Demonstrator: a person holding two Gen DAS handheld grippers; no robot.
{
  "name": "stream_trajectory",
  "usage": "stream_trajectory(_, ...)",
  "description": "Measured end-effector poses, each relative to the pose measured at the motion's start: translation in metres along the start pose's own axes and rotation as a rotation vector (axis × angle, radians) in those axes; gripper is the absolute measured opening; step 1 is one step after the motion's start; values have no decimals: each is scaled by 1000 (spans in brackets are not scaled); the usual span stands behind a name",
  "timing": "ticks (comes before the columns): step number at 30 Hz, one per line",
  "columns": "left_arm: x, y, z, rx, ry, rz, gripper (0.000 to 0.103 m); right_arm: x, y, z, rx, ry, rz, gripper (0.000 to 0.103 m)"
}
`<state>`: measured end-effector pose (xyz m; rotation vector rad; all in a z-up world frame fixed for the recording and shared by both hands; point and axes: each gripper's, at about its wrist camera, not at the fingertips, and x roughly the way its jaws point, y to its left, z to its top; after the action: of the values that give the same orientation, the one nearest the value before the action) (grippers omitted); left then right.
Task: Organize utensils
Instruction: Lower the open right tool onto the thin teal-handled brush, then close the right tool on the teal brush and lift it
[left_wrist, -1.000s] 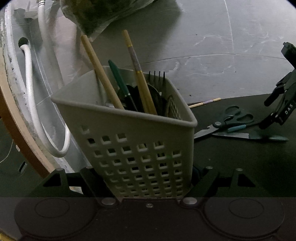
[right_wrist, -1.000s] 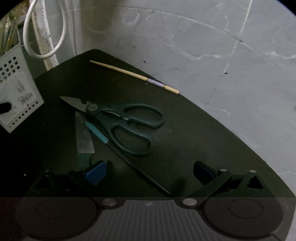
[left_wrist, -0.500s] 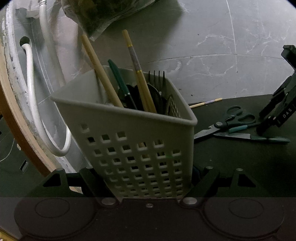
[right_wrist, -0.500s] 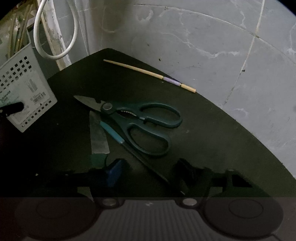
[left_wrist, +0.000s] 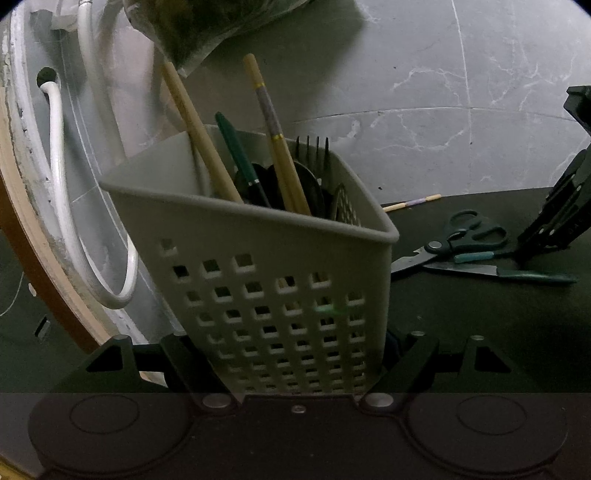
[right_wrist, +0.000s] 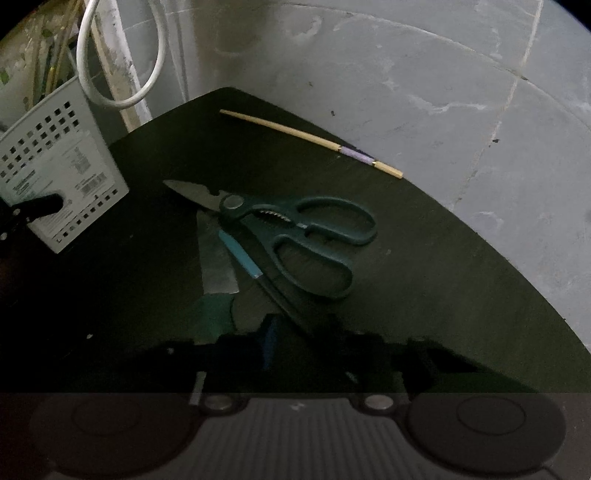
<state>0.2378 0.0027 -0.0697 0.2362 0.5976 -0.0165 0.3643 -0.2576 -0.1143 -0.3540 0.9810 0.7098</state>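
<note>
Here, right tool (right_wrist: 299, 343) closing round slim dark-handled utensil (right_wrist: 280, 295).

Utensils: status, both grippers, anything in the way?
Left gripper shut on basket. Right gripper just closing around slim tool's dark end, grip unclear. Scissors crowd it; knife, chopstick loose.

On the black table (right_wrist: 424, 280): one pair of scissors (right_wrist: 295, 236), one knife (right_wrist: 216, 266), one teal-handled utensil (right_wrist: 240, 254), one loose chopstick (right_wrist: 310, 142). One basket (left_wrist: 277, 280) holds two chopsticks (left_wrist: 277, 147), one fork (left_wrist: 312, 151); other contents uncountable.
</note>
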Motion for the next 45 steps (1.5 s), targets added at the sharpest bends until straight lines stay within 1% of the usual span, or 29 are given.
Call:
stream_trajectory(2,0,1,0,2,-1,-4,81,0,4,1,-13,10,2,17)
stream_trajectory(6,1,2,0,4,-2,-10,81,1,9,4,-33,22,6,13)
stream_trajectory(12,1,4,1,5,-1,-22,81,5,13,14,-55,47,14,15)
stream_trajectory(17,0,5,1,8,-1,-33,80,9,13,23,-60,75,41,17)
stream_trajectory(24,1,7,1,14,-3,-52,80,15,15,35,-76,102,68,17)
stream_trajectory(25,1,7,0,15,-4,-55,80,16,16,37,-79,103,66,17)
stream_trajectory(27,2,9,1,15,-5,-61,80,17,17,39,-79,108,57,12)
stream_trajectory(33,2,12,-1,20,-9,-77,79,15,21,37,-75,101,31,6)
stream_trajectory(37,2,15,-1,29,-8,-90,79,14,23,33,-45,76,9,6)
stream_trajectory(45,3,19,-2,45,-13,-114,79,2,26,21,-35,79,-16,6)
